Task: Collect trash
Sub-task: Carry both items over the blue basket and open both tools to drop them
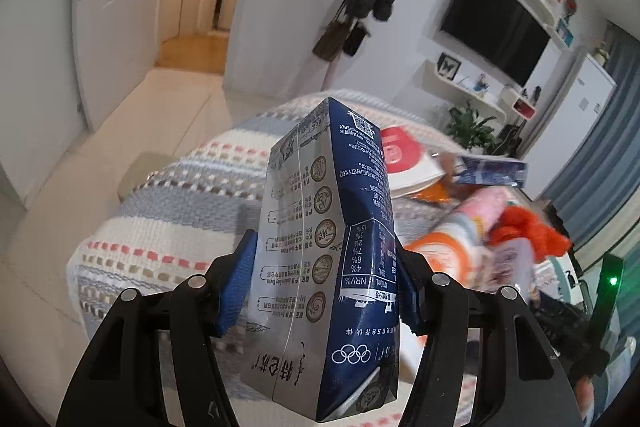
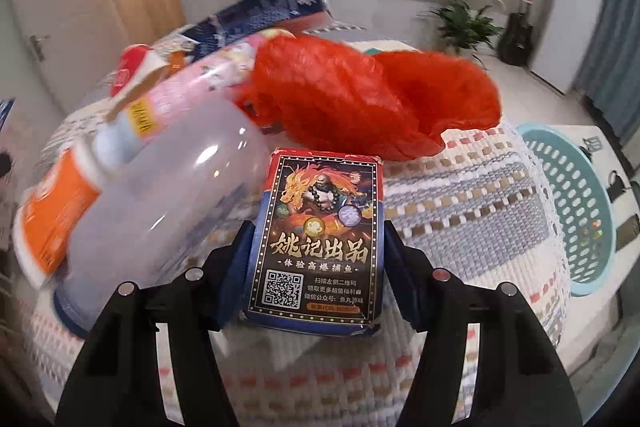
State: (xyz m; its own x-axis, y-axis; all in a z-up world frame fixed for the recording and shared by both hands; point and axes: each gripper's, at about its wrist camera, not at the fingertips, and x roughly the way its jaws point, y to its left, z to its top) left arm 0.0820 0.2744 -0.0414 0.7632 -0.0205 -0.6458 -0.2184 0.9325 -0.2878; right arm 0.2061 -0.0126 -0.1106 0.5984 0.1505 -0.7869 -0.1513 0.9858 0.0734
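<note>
From the left wrist, the left gripper (image 1: 326, 259) has its blue pads clamped on a blue-and-silver milk carton (image 1: 326, 247) (its print upside down), lifted above the woven tablecloth (image 1: 160, 211). From the right wrist, the right gripper (image 2: 316, 267) pinches a playing-card box (image 2: 320, 239) by its sides, low over the cloth, with a red plastic bag (image 2: 360, 95) behind, a clear bottle (image 2: 160, 195) alongside and a teal basket (image 2: 576, 203) beyond the table's edge.

Your left tool (image 1: 324, 263) points downward, its blue pads pressed against both sides of a milk carton (image 1: 328, 259). Your right tool (image 2: 316, 267) tilts steeper, jaws apparently clamping a card box (image 2: 316, 247), though pad contact is partly hidden.
</note>
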